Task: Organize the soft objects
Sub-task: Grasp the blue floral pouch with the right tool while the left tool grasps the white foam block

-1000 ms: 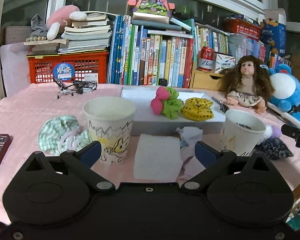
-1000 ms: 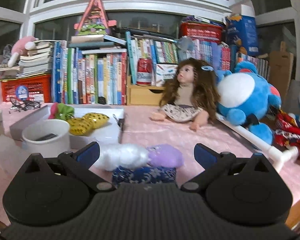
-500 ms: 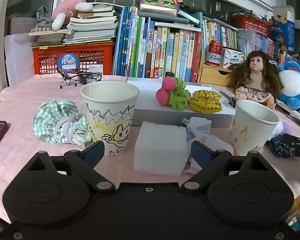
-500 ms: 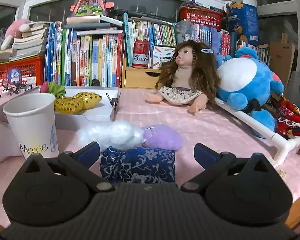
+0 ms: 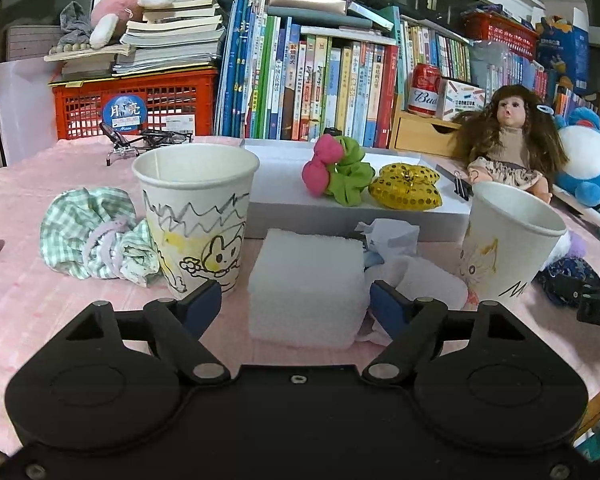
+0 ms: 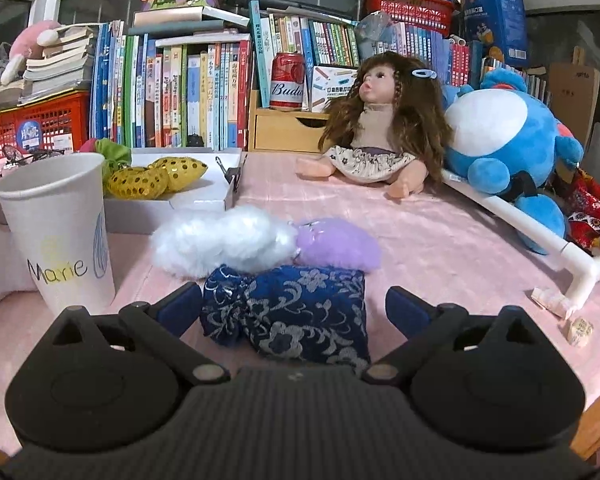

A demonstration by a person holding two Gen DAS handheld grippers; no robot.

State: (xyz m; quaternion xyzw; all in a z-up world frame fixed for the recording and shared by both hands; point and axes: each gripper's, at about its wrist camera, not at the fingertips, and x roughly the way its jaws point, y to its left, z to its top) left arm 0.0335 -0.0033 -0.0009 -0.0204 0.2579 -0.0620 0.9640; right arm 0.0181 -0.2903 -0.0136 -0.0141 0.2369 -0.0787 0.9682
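On the white tray [image 5: 380, 216], two scrunchies [image 5: 340, 176], paper cups [image 5: 196, 208] seemingly empty, left fingers [image 5: 204, 304] closing round sponge [image 5: 306, 280], right fingers [image 6: 180, 306] released

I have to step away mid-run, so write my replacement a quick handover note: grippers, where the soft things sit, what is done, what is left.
Left gripper: jaws closing around the white sponge block, not yet pressing it.
Right gripper: open, the blue floral pouch between its fingers, ungripped.
Done: pink-green scrunchie and yellow sequin bow lie on the white tray.
Left: sponge, pouch, white fluff, purple plush, green checked cloth.
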